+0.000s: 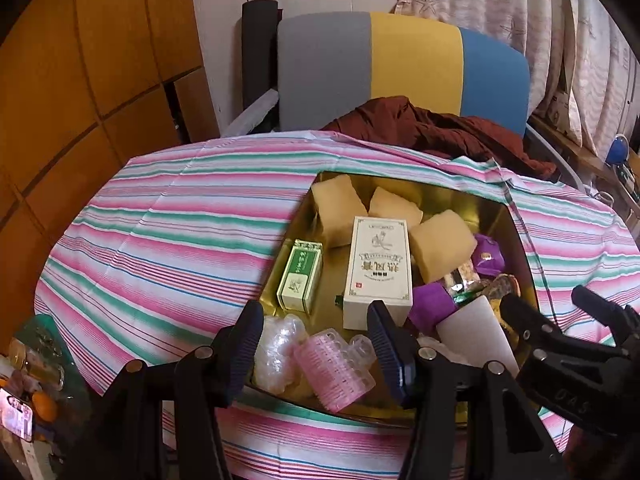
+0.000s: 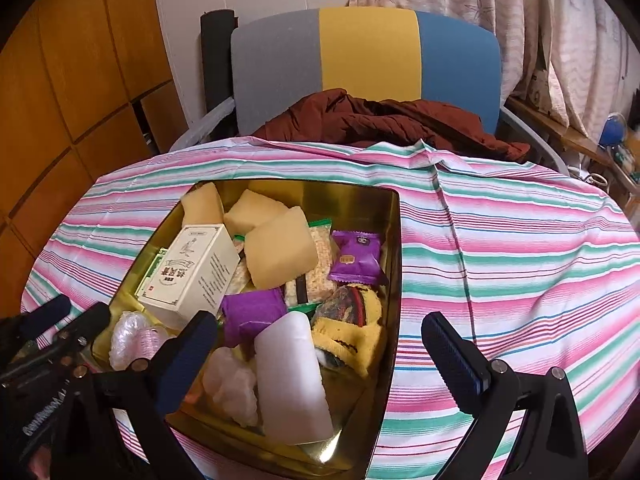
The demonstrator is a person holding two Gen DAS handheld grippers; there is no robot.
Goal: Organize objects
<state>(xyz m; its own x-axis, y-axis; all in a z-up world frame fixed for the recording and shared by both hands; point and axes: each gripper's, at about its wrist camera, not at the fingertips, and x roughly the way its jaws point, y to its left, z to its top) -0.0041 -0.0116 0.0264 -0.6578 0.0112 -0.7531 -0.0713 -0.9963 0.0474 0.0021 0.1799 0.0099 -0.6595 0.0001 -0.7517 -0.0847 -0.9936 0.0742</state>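
Observation:
An open gold tin (image 1: 496,216) (image 2: 360,196) sits on the striped tablecloth (image 1: 168,240). It holds yellow sponges (image 1: 338,208), a white carton (image 1: 378,268), a green carton (image 1: 300,276), purple packets (image 2: 358,256), a white block (image 2: 290,376), a yellow sock (image 2: 352,340) and hair rollers. My left gripper (image 1: 316,344) hovers open over the tin's near corner. A pink roller (image 1: 332,368) and clear rollers (image 1: 276,352) lie below its fingers, untouched. My right gripper (image 2: 320,352) stands wide open above the white block and holds nothing. Each gripper shows in the other's view: (image 1: 556,308), (image 2: 70,316).
A grey, yellow and blue chair (image 2: 368,52) with a dark red garment (image 2: 380,120) stands behind the table. Wooden cupboards (image 1: 80,80) are at the left, curtains (image 2: 540,20) at the right. Small clutter (image 1: 32,392) lies by the table's near left edge.

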